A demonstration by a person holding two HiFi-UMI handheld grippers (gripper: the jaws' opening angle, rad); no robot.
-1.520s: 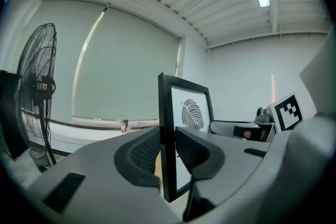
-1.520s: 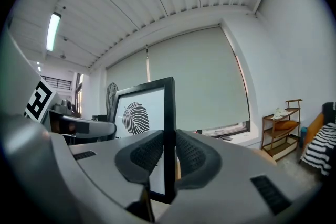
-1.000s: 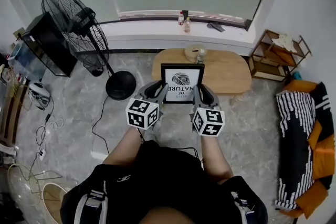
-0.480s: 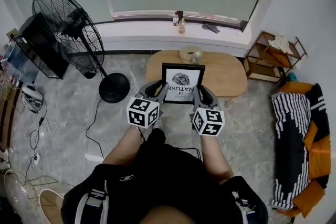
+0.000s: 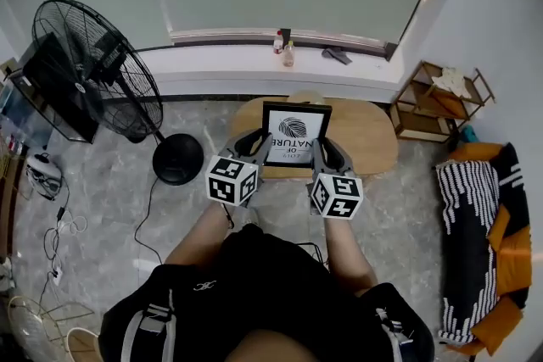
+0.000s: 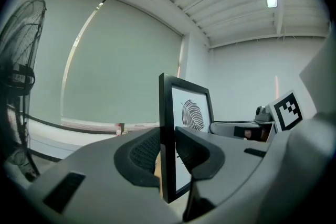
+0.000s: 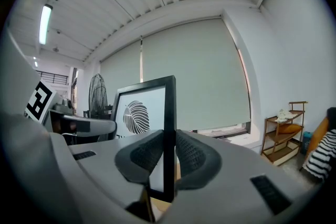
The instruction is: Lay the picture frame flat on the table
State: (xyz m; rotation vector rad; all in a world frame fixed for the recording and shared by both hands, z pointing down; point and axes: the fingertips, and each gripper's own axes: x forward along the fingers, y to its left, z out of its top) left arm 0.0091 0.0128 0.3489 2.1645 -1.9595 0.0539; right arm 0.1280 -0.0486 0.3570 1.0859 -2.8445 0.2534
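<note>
Picture frame (image 5: 294, 134) upright, print facing the person, gripped at both sides. Left gripper (image 6: 167, 150) pinches its left edge between the pads; right gripper (image 7: 168, 157) pinches the right edge. Wooden table (image 5: 366, 131) lies beyond the fingertips; the frame seems to be off it, though the view is poor.

The right tongs (image 7: 169, 159) clamp the black edge of an upright picture frame (image 7: 137, 113) with a leaf print; a wooden shelf (image 7: 283, 136) stands far right.
</note>
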